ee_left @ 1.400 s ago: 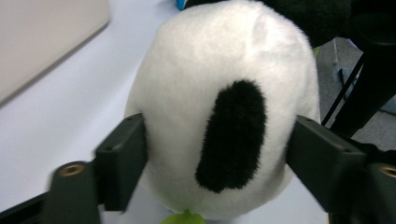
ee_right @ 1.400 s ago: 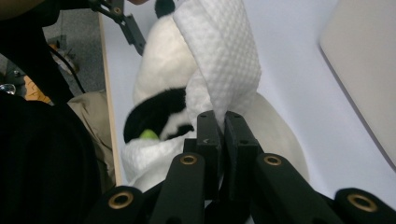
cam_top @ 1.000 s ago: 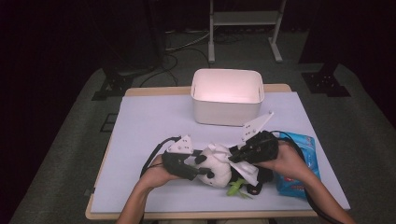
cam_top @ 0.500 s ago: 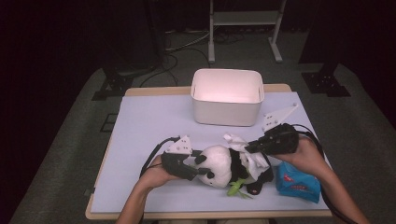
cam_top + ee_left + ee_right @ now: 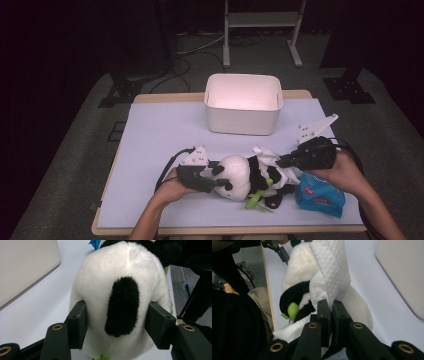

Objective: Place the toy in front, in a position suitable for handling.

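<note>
A black-and-white panda plush (image 5: pixel 235 182) lies on its side near the table's front edge, with a green leaf (image 5: pixel 255 200) under it. My left gripper (image 5: pixel 212 182) is shut on its head, and its pads (image 5: pixel 78 322) press into the white fur (image 5: pixel 120 277) on both sides. At the panda's right, my right gripper (image 5: pixel 282 161) is shut on a white embossed wipe (image 5: pixel 267 159). In the right gripper view the wipe (image 5: pixel 334 270) rises from the closed right gripper (image 5: pixel 331 307) and drapes over the panda's body (image 5: pixel 297 265).
A white bin (image 5: pixel 243 105) stands at the back middle of the pale blue table cover (image 5: pixel 160 135). A blue wipe packet (image 5: pixel 320 197) lies under my right hand at the front right. The person's forearms come in over the front edge.
My right gripper has moved to the right, off the panda's body, drawing the white wipe with it. The left gripper has stayed on the panda's head.
</note>
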Demonstrator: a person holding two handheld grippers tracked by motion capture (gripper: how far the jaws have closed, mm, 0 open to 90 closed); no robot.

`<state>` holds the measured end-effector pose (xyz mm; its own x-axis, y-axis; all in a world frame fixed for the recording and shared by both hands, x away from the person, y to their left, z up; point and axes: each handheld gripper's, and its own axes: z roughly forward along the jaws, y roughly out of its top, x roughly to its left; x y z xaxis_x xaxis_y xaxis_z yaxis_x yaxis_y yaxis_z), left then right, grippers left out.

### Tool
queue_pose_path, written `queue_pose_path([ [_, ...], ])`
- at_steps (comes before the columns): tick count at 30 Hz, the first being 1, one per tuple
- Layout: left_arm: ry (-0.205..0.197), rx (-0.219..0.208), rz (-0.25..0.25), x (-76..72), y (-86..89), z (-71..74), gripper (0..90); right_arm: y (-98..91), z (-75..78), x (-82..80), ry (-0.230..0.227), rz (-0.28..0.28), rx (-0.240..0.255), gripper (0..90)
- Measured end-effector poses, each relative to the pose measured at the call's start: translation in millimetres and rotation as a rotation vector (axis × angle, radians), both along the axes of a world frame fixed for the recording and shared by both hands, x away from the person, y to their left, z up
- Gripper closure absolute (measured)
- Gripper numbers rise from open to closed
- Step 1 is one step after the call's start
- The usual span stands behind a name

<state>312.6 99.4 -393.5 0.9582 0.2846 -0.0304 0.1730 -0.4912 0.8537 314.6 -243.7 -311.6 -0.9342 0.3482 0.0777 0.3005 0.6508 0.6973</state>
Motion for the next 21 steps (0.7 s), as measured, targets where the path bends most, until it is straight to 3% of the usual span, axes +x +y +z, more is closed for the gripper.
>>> queue_pose_path([
  [6, -0.006, 0.008, 0.004, -1.2, -1.6, 1.7, 39.7, 24.3, 0.6, 3.6, -0.001, 0.056, 0.001, 84.6],
  [7, -0.008, 0.006, 0.006, -2.0, -2.2, 2.7, 39.5, 39.0, -0.9, 4.7, 0.001, 0.085, -0.010, 84.6],
  [15, -0.005, 0.006, -0.004, -1.7, -0.4, 4.4, 39.3, 90.5, -4.2, 8.1, 0.013, 0.180, -0.008, 84.6],
  [21, -0.004, 0.003, -0.006, -2.0, -0.2, 5.6, 39.2, 108.2, -3.6, 9.3, 0.012, 0.206, -0.003, 84.6],
])
